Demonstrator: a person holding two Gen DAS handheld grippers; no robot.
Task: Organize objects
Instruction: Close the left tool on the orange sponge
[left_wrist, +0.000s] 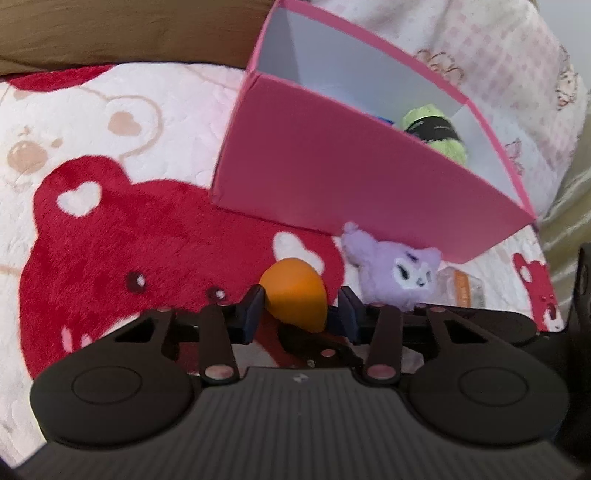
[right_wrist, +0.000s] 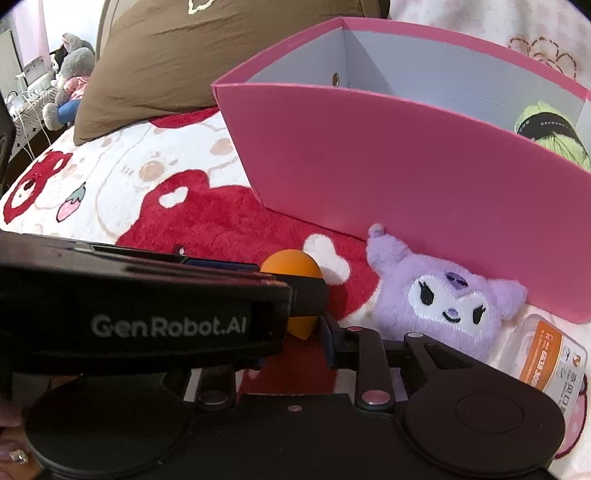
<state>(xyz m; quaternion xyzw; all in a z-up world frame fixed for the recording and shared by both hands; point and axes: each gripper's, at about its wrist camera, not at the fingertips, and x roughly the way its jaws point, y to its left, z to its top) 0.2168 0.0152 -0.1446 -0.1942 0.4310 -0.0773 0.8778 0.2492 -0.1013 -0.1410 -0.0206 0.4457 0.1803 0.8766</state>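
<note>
While the left wrist camera is looking down over its own fingers, the left gripper (left_wrist: 295, 310) is pinching an orange ball (left_wrist: 295, 295), its two dark pads pressing on the ball's flanks just above a red-and-white bear-print blanket (left_wrist: 110, 240). Just beyond the ball a purple plush toy (left_wrist: 399, 277) is lying against the near wall of a pink box (left_wrist: 332, 177), and a clear packet with an orange label (left_wrist: 465, 291) is resting beside the plush. Inside the box a skein of green yarn (left_wrist: 436, 129) is already sitting at the right end. From the right wrist camera, the left gripper's black body is crossing the lower left of the view, still showing the orange ball (right_wrist: 295, 269) between its fingers, while the right gripper (right_wrist: 295, 343) is sitting low with its jaws drawn together; only one finger is showing clearly, and nothing appears to be caught between them. The purple plush toy (right_wrist: 443, 299) is lying just ahead of it, touching the pink box (right_wrist: 369, 166), with the labelled packet (right_wrist: 550, 358) to its right. The ball is looking smooth, hard and light, so it is probably prone to slipping or rolling; gripping across its widest part seems safest. The plush looks soft and squashy, best pinched around its body.
</note>
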